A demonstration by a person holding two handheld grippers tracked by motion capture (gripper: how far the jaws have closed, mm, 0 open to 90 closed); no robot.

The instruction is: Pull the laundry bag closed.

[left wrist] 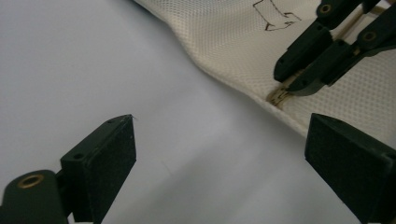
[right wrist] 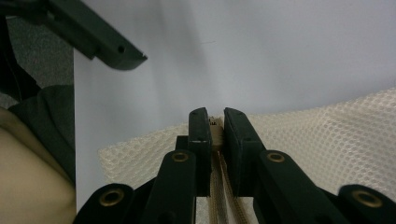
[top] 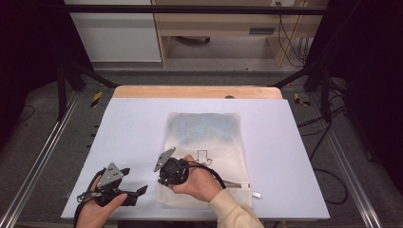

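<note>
black jaws of the right gripper sit closest to the lens in the right gripper view, pressed together on the tan zipper end of the mesh bag. that cream bag lies flat on the white bench, toward its near middle, with a printed arrow on its face and the zipper running along its near edge to a pull tab on the right. the left gripper hovers just off the bag's near-left corner, jaws spread wide with nothing between them.

judging by this, the step in hand is pinning the zipper end so the bag can be opened. to do it well, keep the right pinch firm and low, so the tape does not slip out of the pads. bring the left gripper across level to the bench, not diving into the mesh. it should catch fabric beside the zipper, or the tab itself, and pull along the zipper line rather than upward, or the light bag will probably lift and bunch.
</note>
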